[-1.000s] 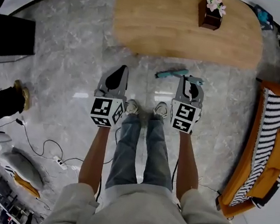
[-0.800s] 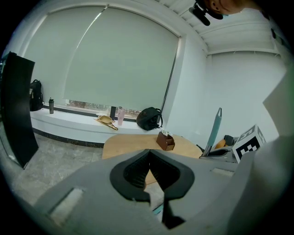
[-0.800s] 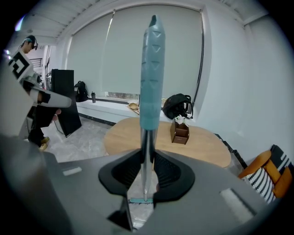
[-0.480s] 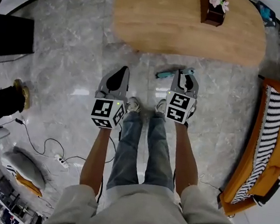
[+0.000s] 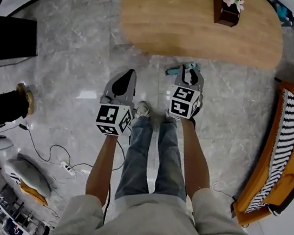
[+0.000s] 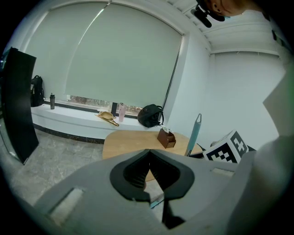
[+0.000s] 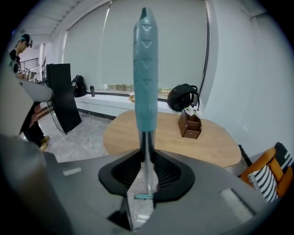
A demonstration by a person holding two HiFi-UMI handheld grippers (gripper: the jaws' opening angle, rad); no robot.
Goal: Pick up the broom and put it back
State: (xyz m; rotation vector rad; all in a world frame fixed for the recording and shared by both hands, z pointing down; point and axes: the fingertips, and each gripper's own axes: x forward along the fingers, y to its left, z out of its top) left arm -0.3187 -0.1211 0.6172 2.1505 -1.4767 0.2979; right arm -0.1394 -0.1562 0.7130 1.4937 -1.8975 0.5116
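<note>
At the left of the head view, the left gripper (image 5: 126,74) is hovering over the marble floor (image 5: 75,49) in much the same spot as a second ago. Its fingers (image 6: 134,172) are resting together with nothing between them. Just right of it the change is happening. The right gripper (image 5: 190,70) has been sliding from right of center up and leftward, toward the near edge of the wooden desk (image 5: 167,19). It is bringing the broom (image 7: 145,69) along, with its fingers clamping the bare metal shaft just below the teal grip. Judging from that, the pick-up is looking done, and the work now is carrying the broom to its place, which no view is showing. The broom's long axis is running close to upright. In the right gripper view it is rising through the middle of the frame, grip end pointing at the top, while a small teal piece, probably its lower end, is showing far below between the fingers, down by the floor. In the left gripper view it is standing as a slim teal pole right of center, tipping slightly rightward. From the head camera it is looking foreshortened, with only a short teal bit peeking out beside the fingers. Farther right, a striped sofa (image 5: 284,151) is sitting well apart from it.
</note>
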